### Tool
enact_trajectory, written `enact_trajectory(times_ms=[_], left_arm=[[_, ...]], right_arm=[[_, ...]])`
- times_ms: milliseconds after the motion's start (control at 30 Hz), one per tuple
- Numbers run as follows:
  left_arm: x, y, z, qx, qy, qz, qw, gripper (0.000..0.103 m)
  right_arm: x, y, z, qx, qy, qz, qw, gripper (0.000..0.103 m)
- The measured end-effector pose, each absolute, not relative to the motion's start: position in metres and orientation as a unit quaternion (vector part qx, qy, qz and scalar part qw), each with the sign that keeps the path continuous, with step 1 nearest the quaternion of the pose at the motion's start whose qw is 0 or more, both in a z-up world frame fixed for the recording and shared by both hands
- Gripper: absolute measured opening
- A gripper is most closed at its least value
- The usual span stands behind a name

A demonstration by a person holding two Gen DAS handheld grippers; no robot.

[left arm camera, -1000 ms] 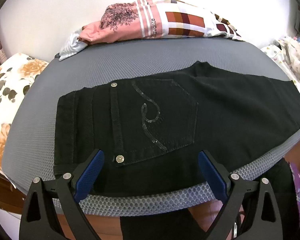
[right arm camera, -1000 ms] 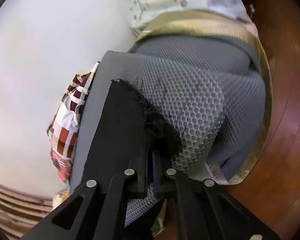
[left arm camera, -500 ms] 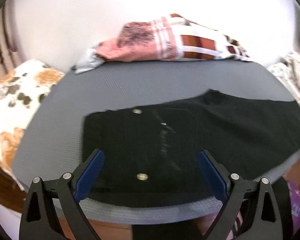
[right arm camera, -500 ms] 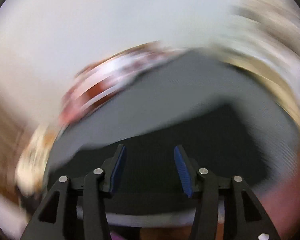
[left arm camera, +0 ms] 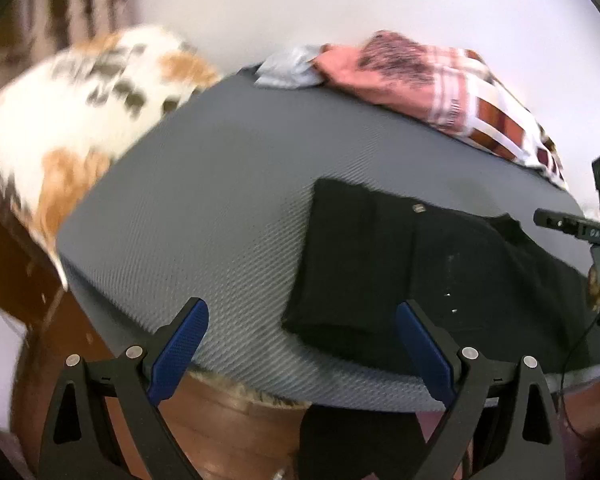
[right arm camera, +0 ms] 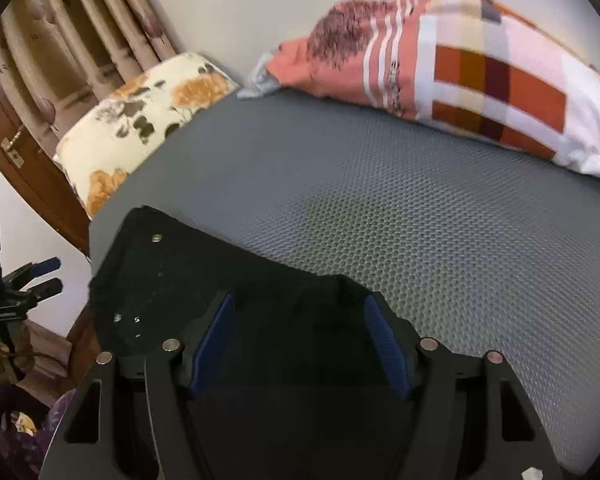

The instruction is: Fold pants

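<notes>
— Ahead of our left gripper (left arm camera: 302,344), a little to its right, the black pants (left arm camera: 400,276) lay flat on the grey mesh pad (left arm camera: 220,216), waistband end nearest that tool. Did either of us have hold of them?

— No. Our left jaws stood spread wide with nothing between them, over the pad's near edge. Our right gripper (right arm camera: 306,344) was also parted, hovering low over the dark cloth, its blue pads on either side of a stretch of fabric but not closed on it; we could not tell whether they touched it.

— How did we judge the cloth would handle?

— Soft but fairly heavy, a denim-like weave with rivets and a stitched pocket. It would drape and sag rather than hold a line, and the mesh should grip it somewhat.

— So where to take hold?

— At the edges, we thought: the left tool on the waistband corner just before it, the right on the leg fabric under its fingers. A patterned blanket (right arm camera: 480,72) and floral pillow (right arm camera: 140,120) lay beyond, well apart.
</notes>
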State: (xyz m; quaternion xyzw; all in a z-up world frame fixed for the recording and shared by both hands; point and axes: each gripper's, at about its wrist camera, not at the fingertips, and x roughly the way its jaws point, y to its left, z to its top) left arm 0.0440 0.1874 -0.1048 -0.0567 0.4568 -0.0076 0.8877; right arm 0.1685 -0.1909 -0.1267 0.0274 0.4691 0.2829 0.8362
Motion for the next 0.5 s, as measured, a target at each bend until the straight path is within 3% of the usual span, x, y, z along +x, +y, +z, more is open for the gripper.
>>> enact_trajectory(times_ms=[33, 100, 267, 400, 500], left_arm=[[0.044, 0.197, -0.11, -0.076, 0.465, -0.003, 0.882, 0.095], [0.046, 0.207, -0.117, -0.102, 0.474, 0.001, 0.875, 0.095], [0.05, 0.214, -0.128, -0.125, 0.489, 0.003, 0.863, 0.095], [0.051, 0.202, -0.129, -0.081, 0.49, 0.011, 0.868, 0.095], [0.05, 0.198, -0.125, -0.035, 0.48, 0.037, 0.876, 0.095]], right_arm=[[0.176, -0.189, -0.135, 0.026, 0.48, 0.282, 0.83, 0.059], [0.182, -0.182, -0.147, 0.014, 0.5, 0.274, 0.821, 0.042], [0.184, -0.176, -0.169, -0.009, 0.528, 0.269, 0.806, 0.03], [0.185, -0.177, -0.163, -0.005, 0.502, 0.259, 0.825, 0.01], [0.188, -0.175, -0.16, -0.019, 0.489, 0.238, 0.839, 0.006]])
